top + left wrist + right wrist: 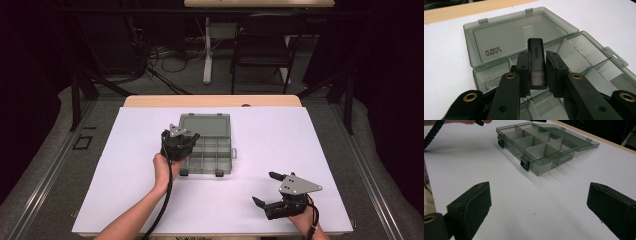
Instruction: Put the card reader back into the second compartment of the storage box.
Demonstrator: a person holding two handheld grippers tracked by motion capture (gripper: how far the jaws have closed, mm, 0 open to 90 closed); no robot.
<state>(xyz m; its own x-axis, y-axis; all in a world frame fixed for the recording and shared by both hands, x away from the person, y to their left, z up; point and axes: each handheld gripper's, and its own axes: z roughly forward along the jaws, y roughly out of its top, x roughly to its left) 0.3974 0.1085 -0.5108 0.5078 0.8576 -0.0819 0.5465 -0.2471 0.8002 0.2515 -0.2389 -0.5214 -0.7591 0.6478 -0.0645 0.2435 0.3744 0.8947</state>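
- My left tongs (537,72) are closed on a small black rectangular USB stick with a translucent cap (537,62); it stands upright between the two black pads, printed lettering running up its face.
- Seen from above, those left tongs (192,136) hover over the left side of the smoky grey transparent plastic compartment box (215,155), my hand gripping the handle just beside the box's left edge.
- The box lies open near the middle of the white surface (280,145). Its flat lid (519,37) is folded back flat on the surface at the far side, with mirrored lettering visible through it.
- The stick is held above the box's rear-left compartments; I cannot tell which compartment it is over.
- My right tongs (264,189) are spread wide with nothing between the pads, low over the surface near its front right, well apart from the box.
- From the right tongs' own camera, the box (536,147) shows its dividers and two dark latches on the near wall, and every compartment visible there looks bare.
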